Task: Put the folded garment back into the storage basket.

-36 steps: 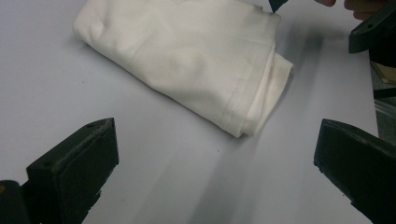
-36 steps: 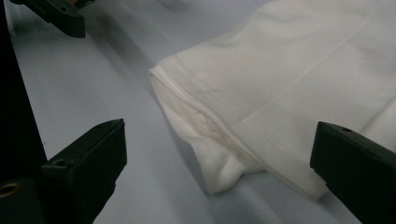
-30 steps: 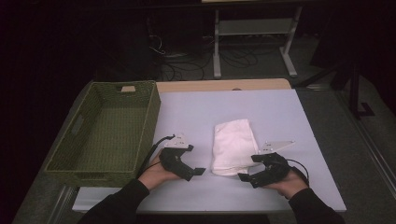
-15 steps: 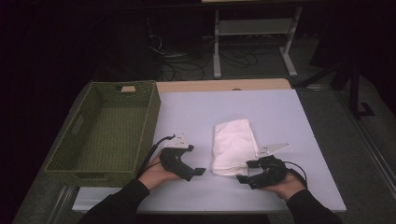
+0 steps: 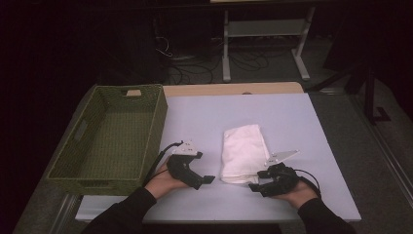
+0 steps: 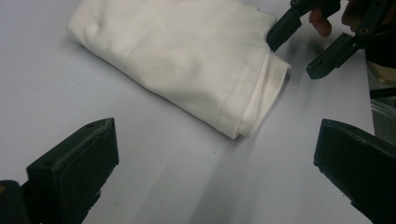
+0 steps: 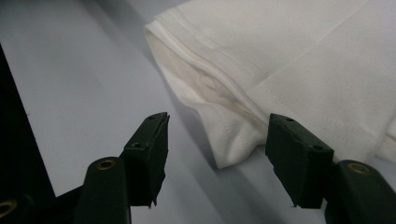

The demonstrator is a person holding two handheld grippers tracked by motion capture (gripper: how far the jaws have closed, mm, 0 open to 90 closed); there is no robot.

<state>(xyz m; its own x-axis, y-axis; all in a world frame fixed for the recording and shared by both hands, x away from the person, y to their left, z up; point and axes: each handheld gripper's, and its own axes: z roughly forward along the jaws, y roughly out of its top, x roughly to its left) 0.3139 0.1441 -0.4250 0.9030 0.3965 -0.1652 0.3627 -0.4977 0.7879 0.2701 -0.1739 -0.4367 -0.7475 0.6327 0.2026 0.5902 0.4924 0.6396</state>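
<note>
Dark room behind, cables and a metal stand on floor. Pale surface (image 5: 292, 122) carried a green woven basket (image 5: 112, 131) at left, nothing visible inside it, and a folded white cloth (image 5: 242, 152) lying flat near the front edge, well apart from basket.

Left claw (image 5: 208, 180) sat just left of cloth's near end, jaws spread wide, nothing between them, not touching cloth. Right claw (image 5: 254, 186) was at cloth's near right corner; jaws had just been closing. In right gripper view the corner of the folded hem (image 7: 233, 140) lay between the jaws, but pads weren't pressing it yet; gap visible on the left side, right jaw close against fabric.

Judgement: early stage. Cloth already folded, not yet picked up. Left to do, prob.: finish the pinch, lift w/ both claws, move cloth over to basket.
</note>
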